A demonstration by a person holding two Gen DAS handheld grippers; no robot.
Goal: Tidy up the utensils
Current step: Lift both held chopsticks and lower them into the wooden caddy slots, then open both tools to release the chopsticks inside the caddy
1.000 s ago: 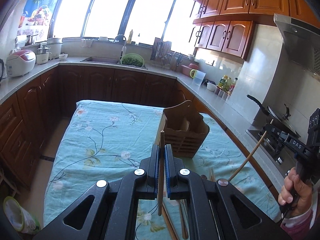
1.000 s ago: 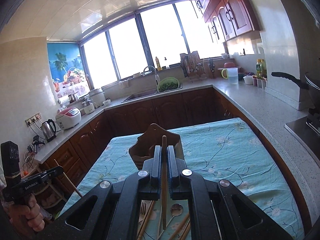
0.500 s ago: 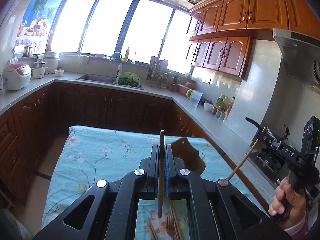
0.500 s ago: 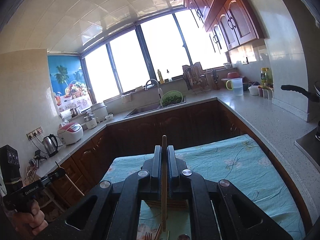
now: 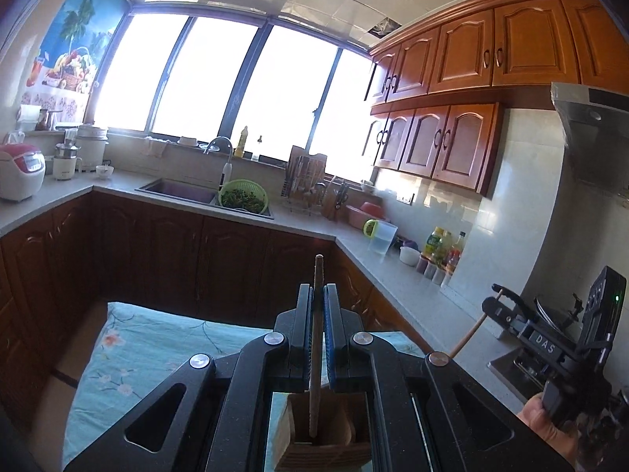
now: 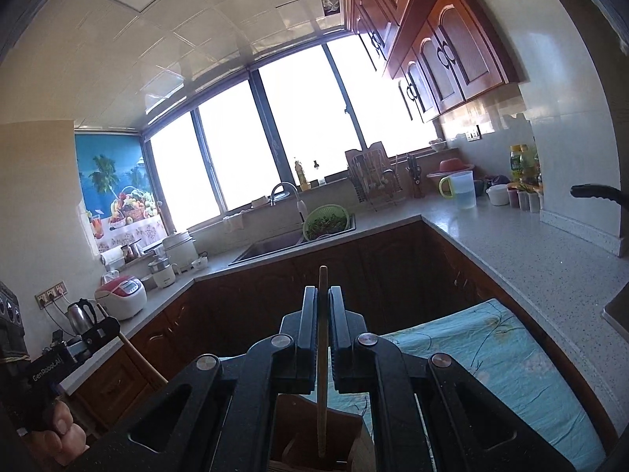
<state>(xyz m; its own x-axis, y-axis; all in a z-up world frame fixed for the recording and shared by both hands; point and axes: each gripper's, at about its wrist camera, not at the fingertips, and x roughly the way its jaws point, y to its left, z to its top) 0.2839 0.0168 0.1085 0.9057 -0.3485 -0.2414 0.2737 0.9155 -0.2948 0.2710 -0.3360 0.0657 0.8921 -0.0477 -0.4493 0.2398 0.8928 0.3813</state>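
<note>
My left gripper (image 5: 318, 289) is shut on a dark wooden chopstick (image 5: 314, 354) that stands upright between its pads. The chopstick's lower end hangs over the open top of the wooden utensil holder (image 5: 326, 440), just below the jaws. My right gripper (image 6: 323, 291) is shut on a lighter chopstick (image 6: 322, 373), also upright, whose tip reaches into the holder (image 6: 306, 424). Each gripper shows in the other's view with its stick: the right gripper (image 5: 507, 310) at the right edge, the left gripper (image 6: 94, 330) at the left edge.
The holder stands on a table under a teal floral cloth (image 5: 157, 350). Dark cabinets and a grey countertop (image 6: 511, 244) wrap around it, with a sink (image 5: 177, 190), a green colander (image 5: 243, 198) and a pan handle (image 6: 597, 190) to the right.
Both grippers have moved forward over the table with their chopsticks. The holder has gone from ahead of the fingers to right beneath them, and the loose utensils on the cloth have dropped out of view.
</note>
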